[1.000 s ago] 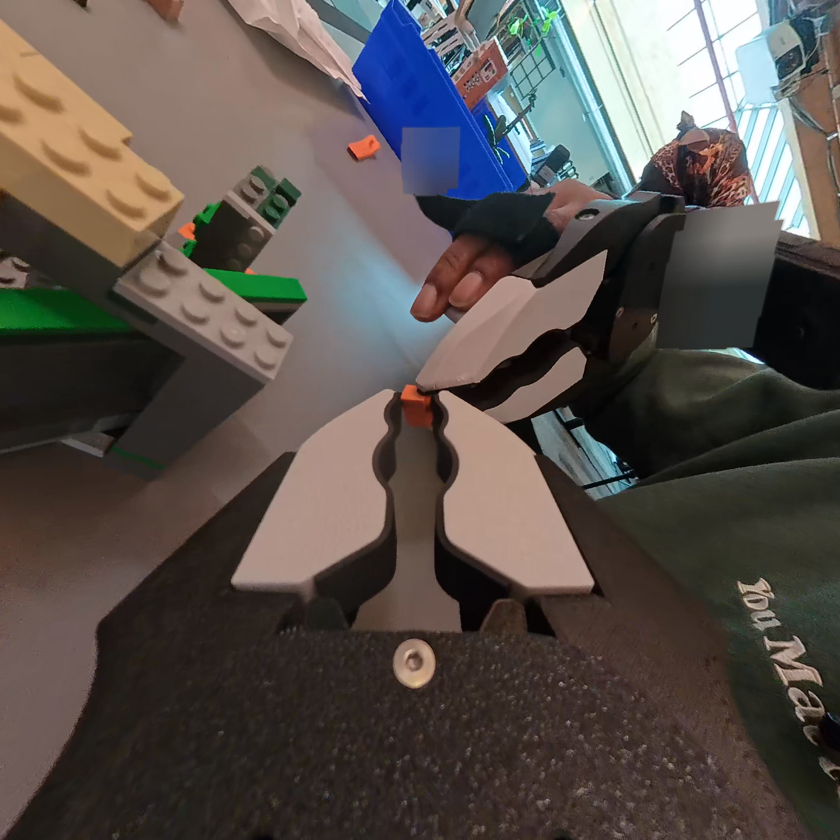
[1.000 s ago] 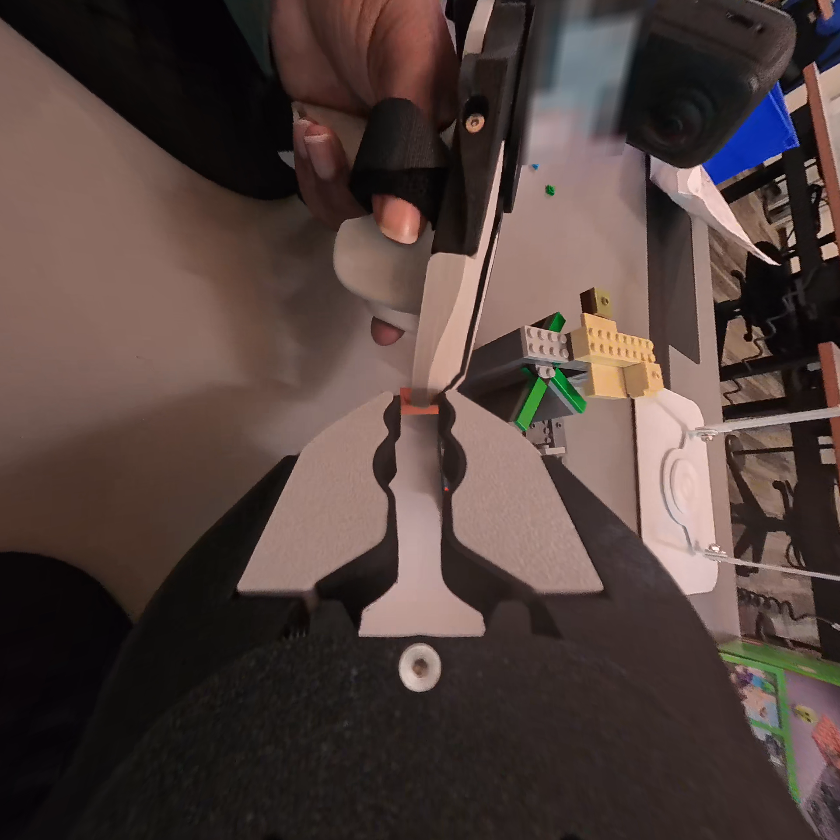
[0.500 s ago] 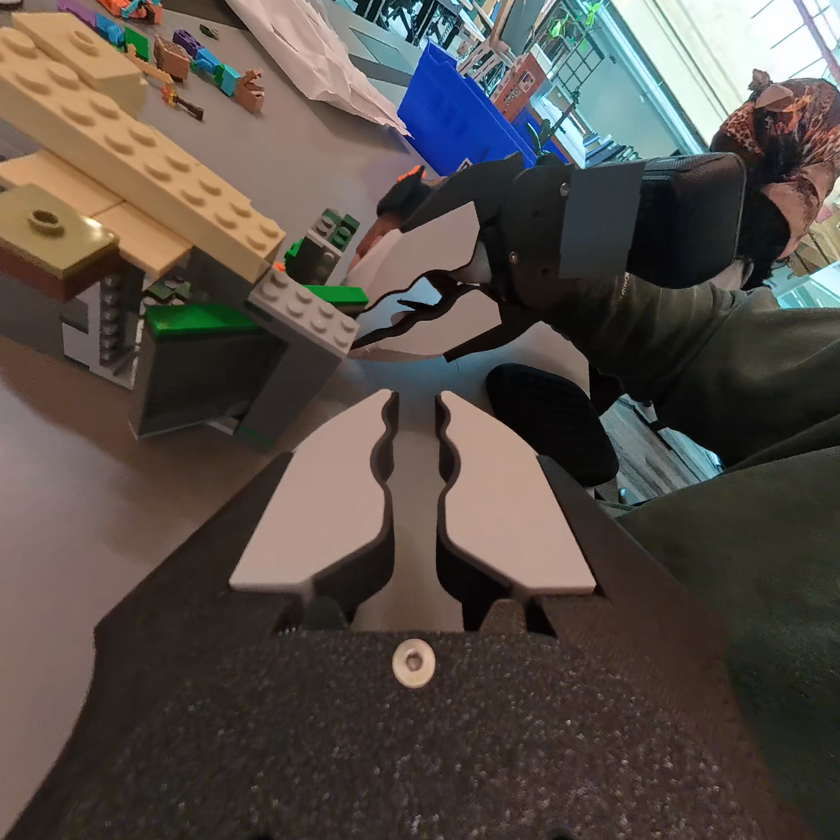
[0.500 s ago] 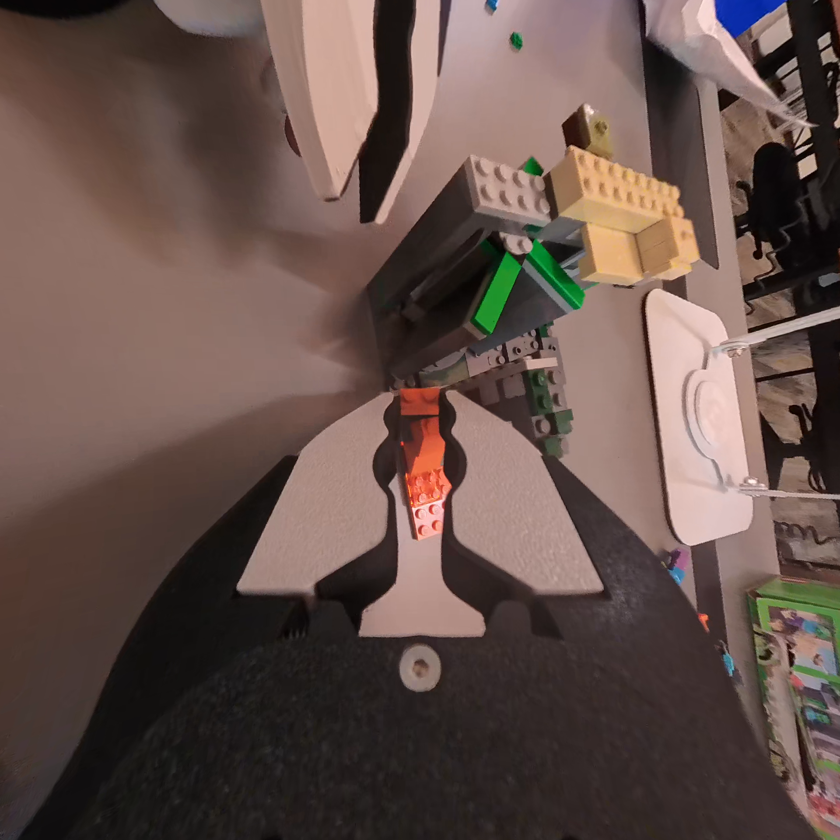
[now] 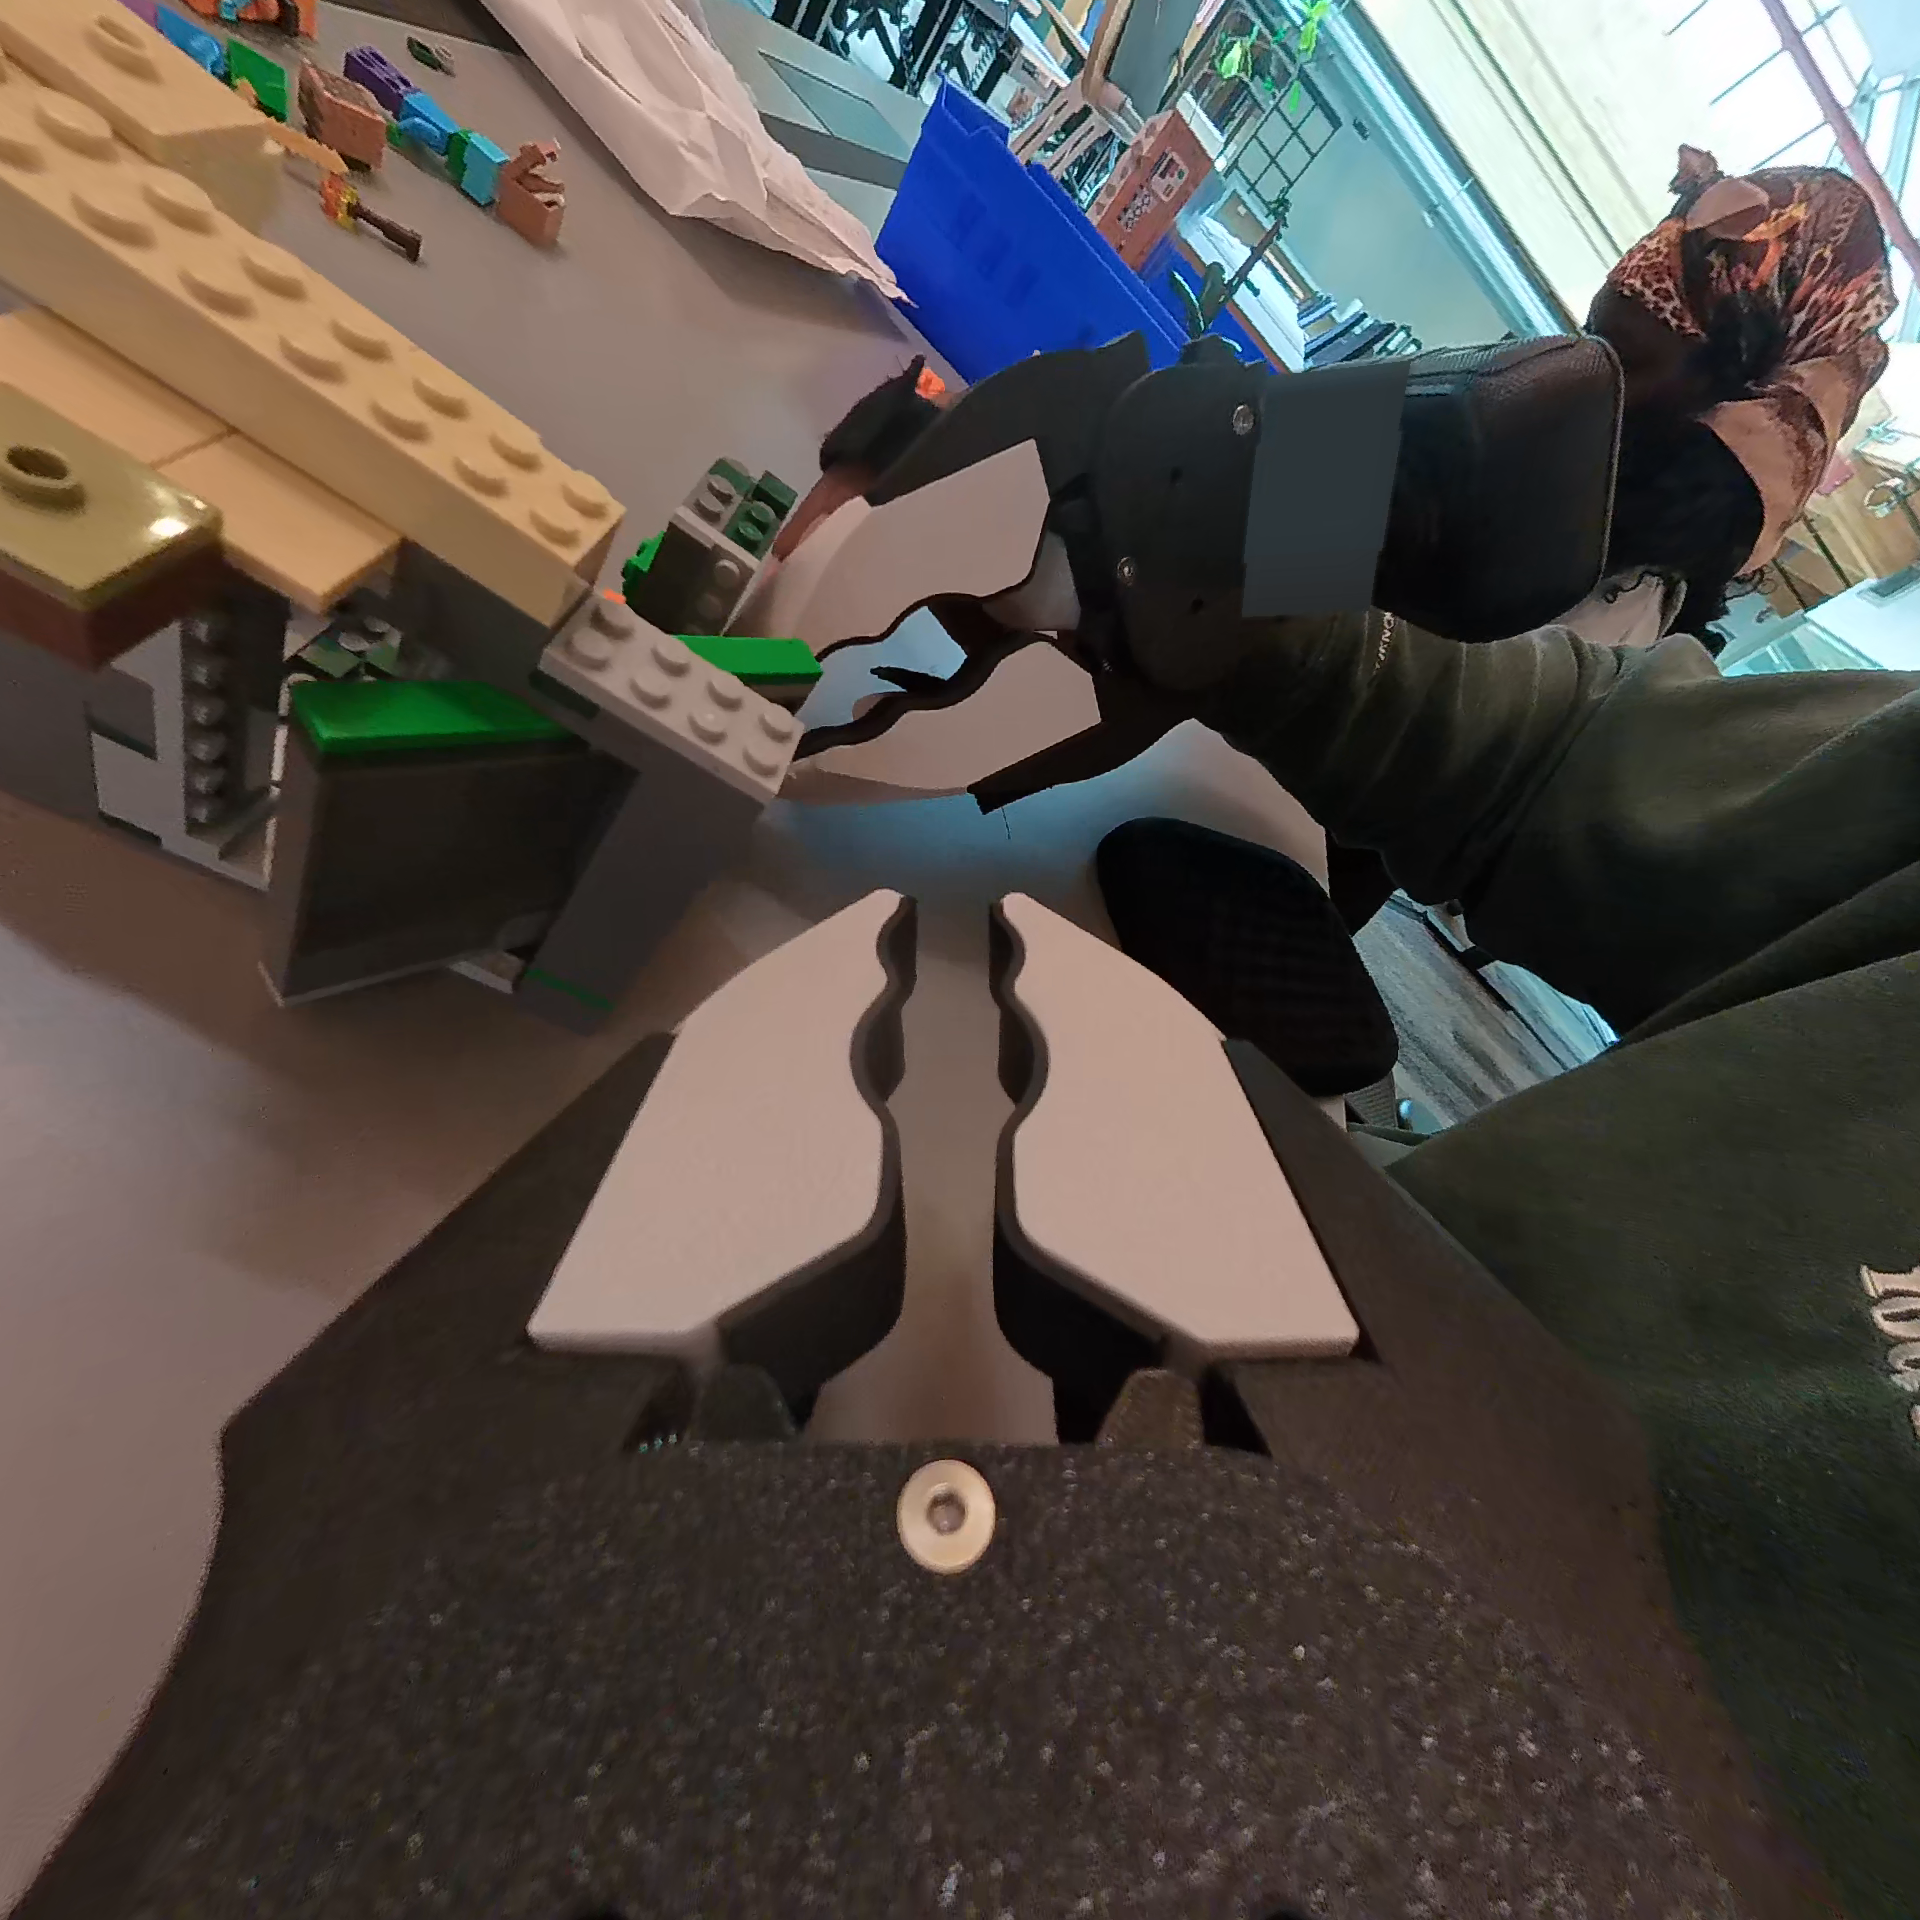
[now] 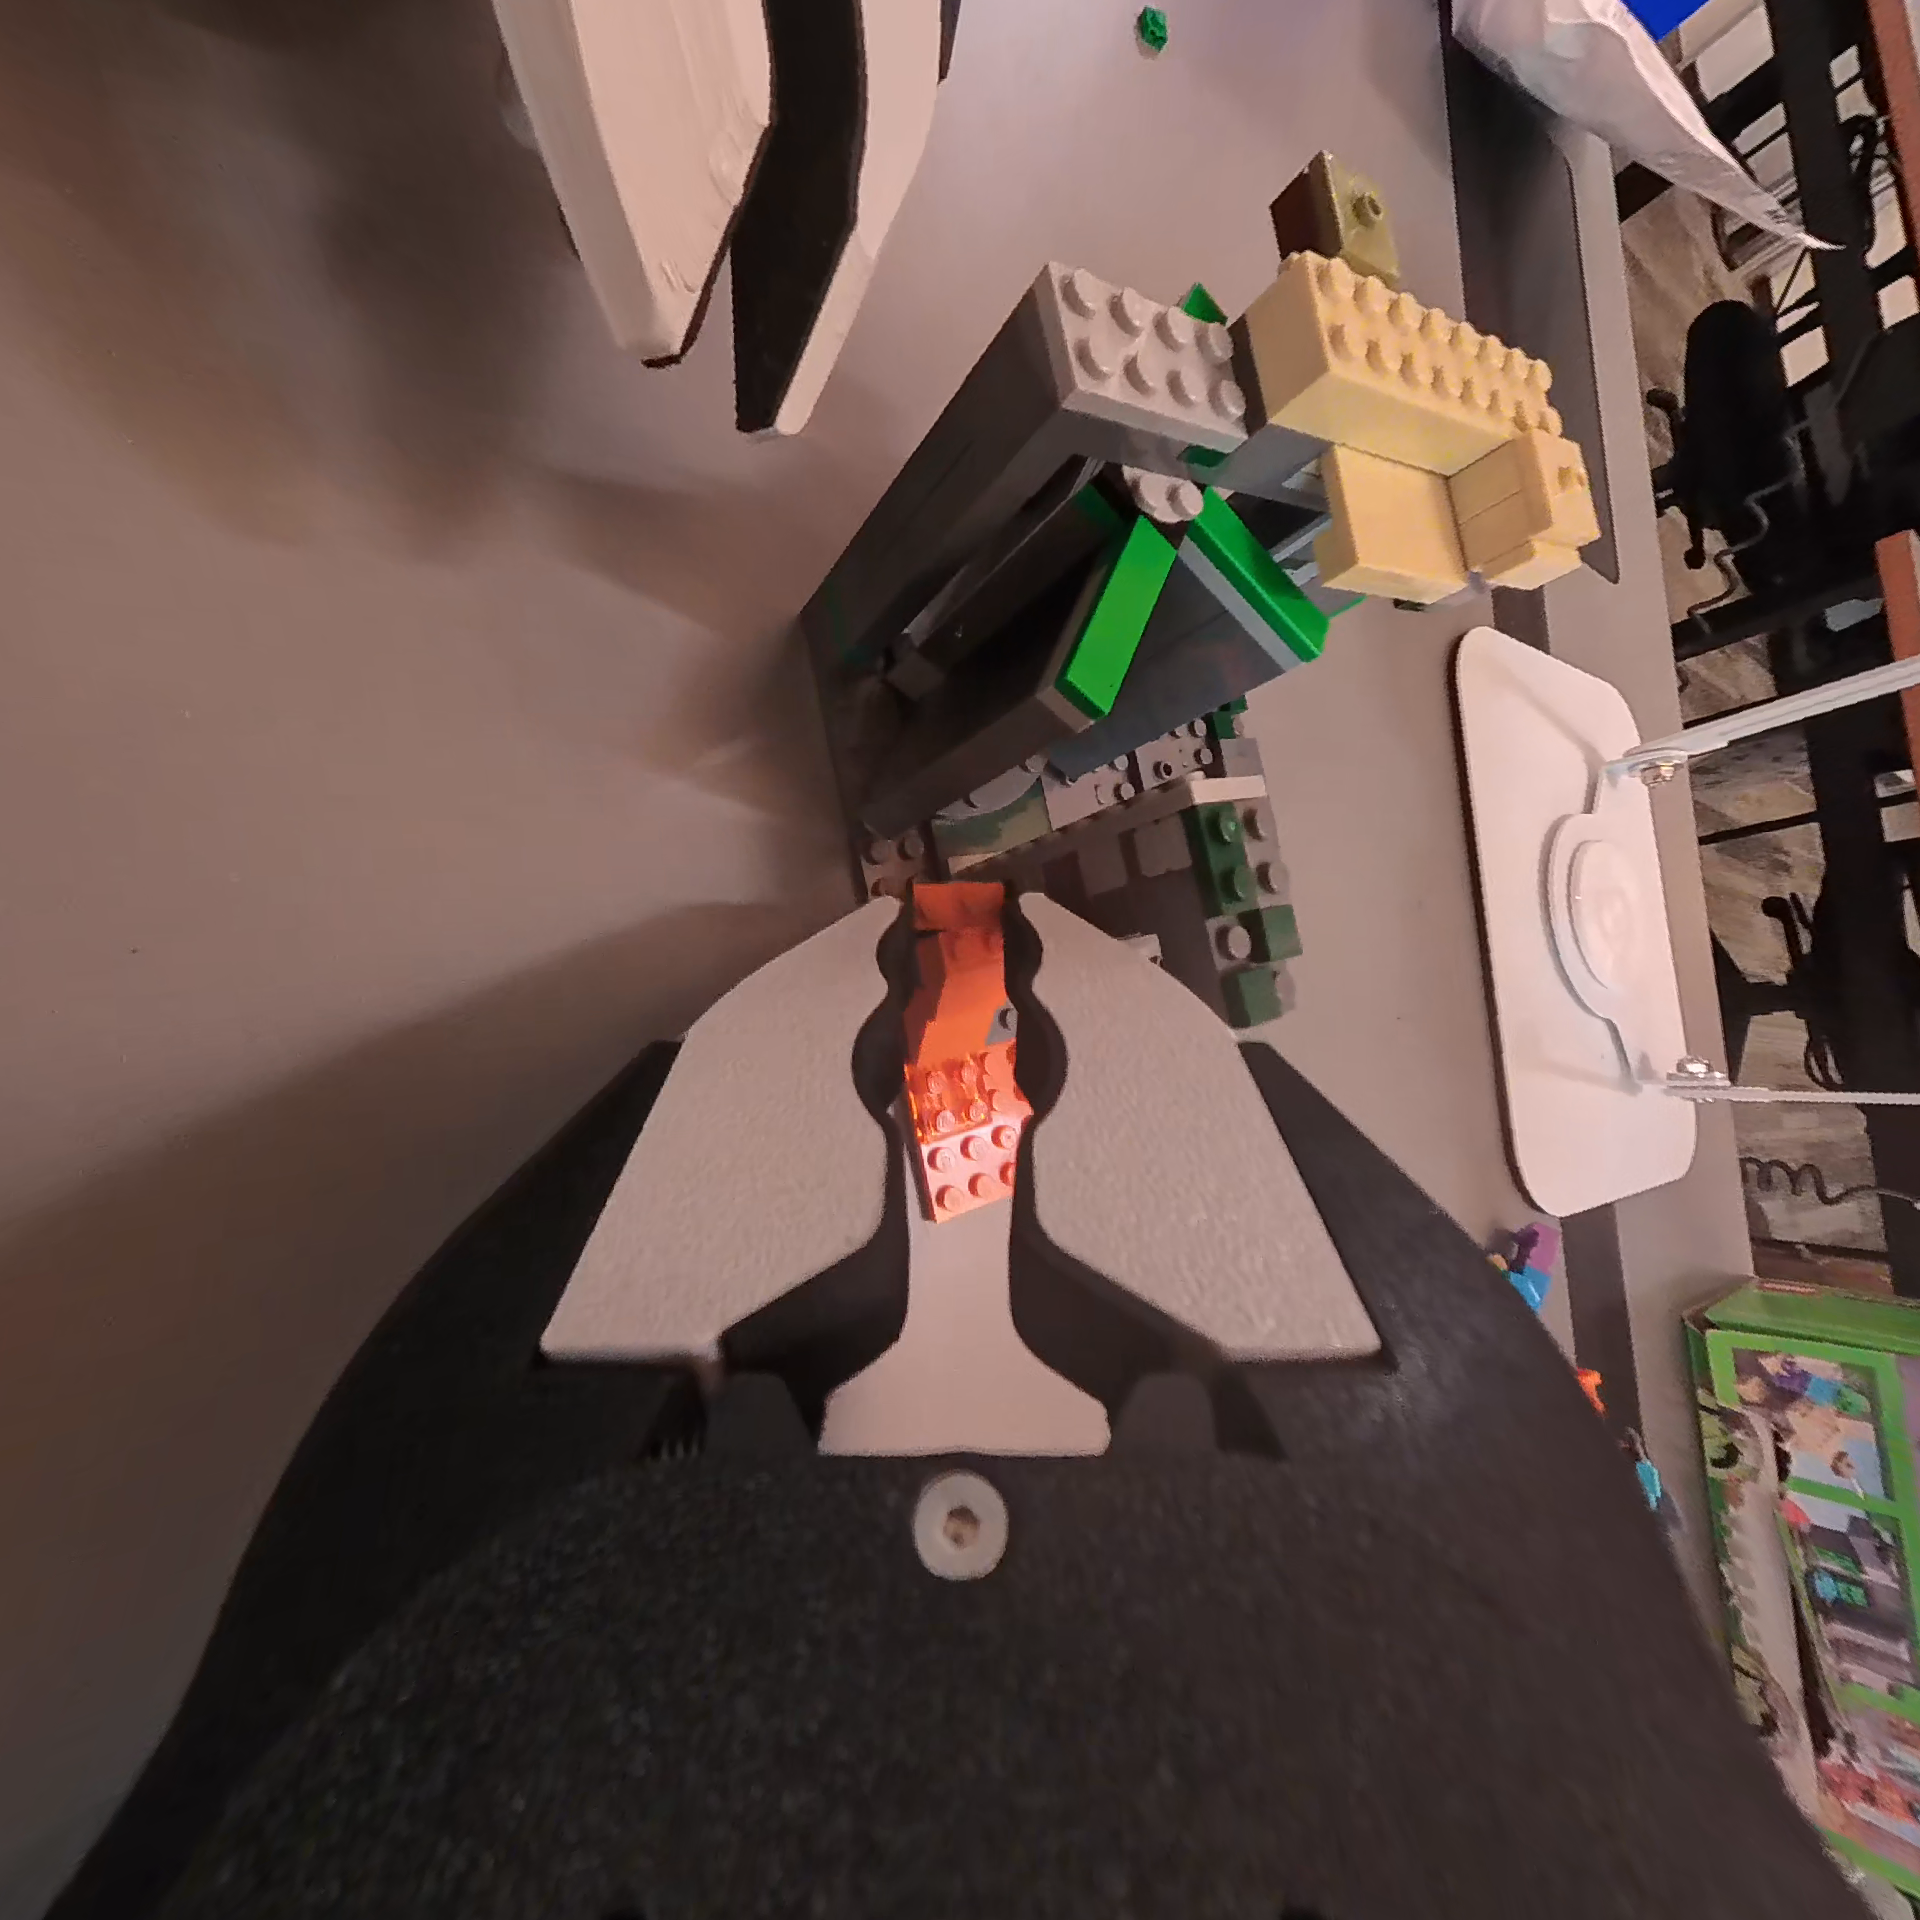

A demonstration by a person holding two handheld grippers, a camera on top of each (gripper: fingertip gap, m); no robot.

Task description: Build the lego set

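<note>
The lego build (image 6: 1091, 582) of grey, green and tan bricks stands on the grey table; it also shows in the left wrist view (image 5: 416, 748). My right gripper (image 6: 956, 912) is shut on an orange piece (image 6: 961, 1029) with a studded end and holds it at the build's near dark grey edge. In the left wrist view the right gripper (image 5: 831, 717) reaches in beside the light grey brick (image 5: 675, 686), which hides its tips. My left gripper (image 5: 951, 914) is empty, jaws a narrow gap apart, just short of the build's grey corner. Its fingers (image 6: 686, 177) show at the top of the right wrist view.
A white pad (image 6: 1558, 935) and a green lego box (image 6: 1818, 1558) lie to the right of the build. Loose small pieces (image 5: 436, 135), white paper (image 5: 707, 125) and a blue bin (image 5: 1018, 281) lie beyond it. A person's green sleeve (image 5: 1558, 810) crosses the right side. The gap from one gripper's tips to the other's is roughly 8 centimetres.
The orange piece passed from my left gripper to my right one. The right gripper carried it over to the build; the left gripper drew back empty.
</note>
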